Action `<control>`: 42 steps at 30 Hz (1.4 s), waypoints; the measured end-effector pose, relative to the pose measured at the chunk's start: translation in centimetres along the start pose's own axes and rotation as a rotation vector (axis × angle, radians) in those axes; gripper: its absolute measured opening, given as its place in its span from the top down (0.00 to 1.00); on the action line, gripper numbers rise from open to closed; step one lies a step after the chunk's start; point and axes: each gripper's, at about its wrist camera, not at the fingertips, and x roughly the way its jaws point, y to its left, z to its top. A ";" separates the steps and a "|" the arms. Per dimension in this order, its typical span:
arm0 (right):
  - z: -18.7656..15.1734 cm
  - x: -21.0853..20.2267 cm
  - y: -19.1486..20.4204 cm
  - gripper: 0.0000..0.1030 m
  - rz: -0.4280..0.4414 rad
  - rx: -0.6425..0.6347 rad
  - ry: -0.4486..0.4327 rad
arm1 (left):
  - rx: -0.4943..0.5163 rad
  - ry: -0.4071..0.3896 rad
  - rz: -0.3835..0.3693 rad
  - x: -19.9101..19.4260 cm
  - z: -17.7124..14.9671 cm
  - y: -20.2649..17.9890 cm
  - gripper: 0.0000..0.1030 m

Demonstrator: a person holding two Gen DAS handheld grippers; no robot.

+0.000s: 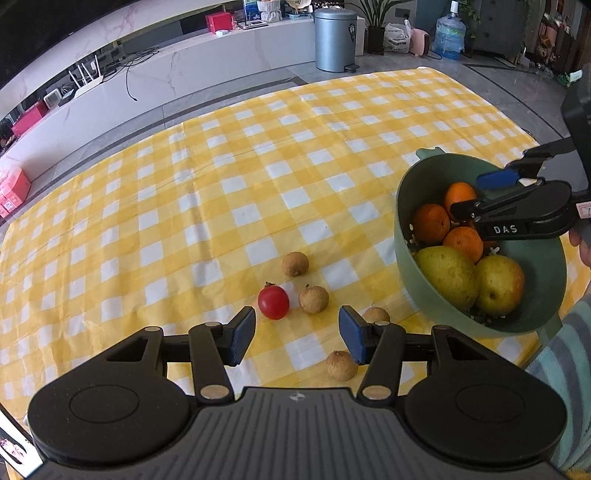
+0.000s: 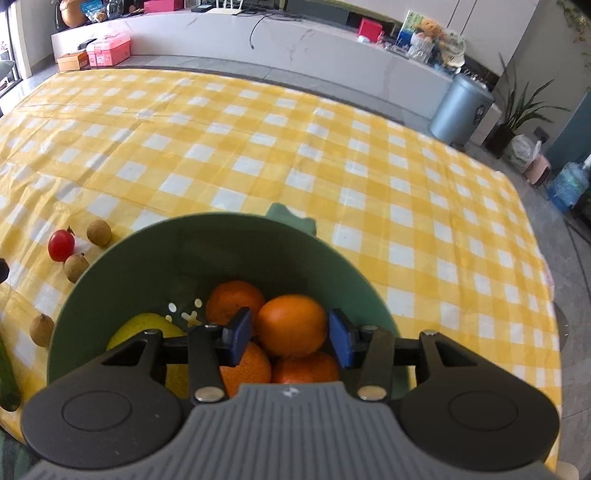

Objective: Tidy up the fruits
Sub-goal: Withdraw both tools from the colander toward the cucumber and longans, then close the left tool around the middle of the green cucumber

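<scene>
A green bowl [image 1: 406, 236] at the table's right holds several oranges [image 1: 431, 223] and two yellow pears [image 1: 448, 272]. My right gripper [image 2: 290, 334] hangs open over the bowl [image 2: 122, 280], its pads either side of an orange [image 2: 291, 325] with gaps showing; it also shows in the left wrist view [image 1: 480, 192]. My left gripper [image 1: 297, 334] is open and empty just above the cloth. A red cherry tomato [image 1: 273, 302] and several brown longans [image 1: 313, 299] lie just ahead of it, one longan [image 1: 341, 365] under the right finger.
The table wears a yellow-and-white checked cloth [image 1: 240, 177]. A dark green cucumber-like thing [image 2: 7, 380] lies at the left edge of the right wrist view. A grey bin [image 1: 334, 38] and a water jug [image 1: 448, 35] stand on the floor beyond.
</scene>
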 end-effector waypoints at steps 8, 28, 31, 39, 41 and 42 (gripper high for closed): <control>-0.3 -3.7 1.4 0.45 0.004 0.007 -0.081 | -0.037 0.004 0.005 -1.7 -0.6 0.6 0.40; -4.0 -9.0 10.5 0.45 0.244 0.025 -0.165 | -0.370 0.155 -0.073 -1.8 -4.9 4.2 0.40; -4.7 -8.8 11.2 0.45 0.272 0.035 -0.154 | -0.421 0.199 -0.090 -1.3 -5.5 4.2 0.40; -5.3 -8.4 12.8 0.46 0.299 -0.007 -0.155 | -0.586 0.273 -0.096 0.1 -7.3 5.1 0.40; -5.3 -8.3 13.1 0.46 0.311 -0.015 -0.150 | -0.626 0.289 -0.083 0.6 -7.7 5.6 0.40; -5.3 -8.2 13.2 0.47 0.314 -0.022 -0.147 | -0.644 0.295 -0.083 0.7 -7.9 5.7 0.40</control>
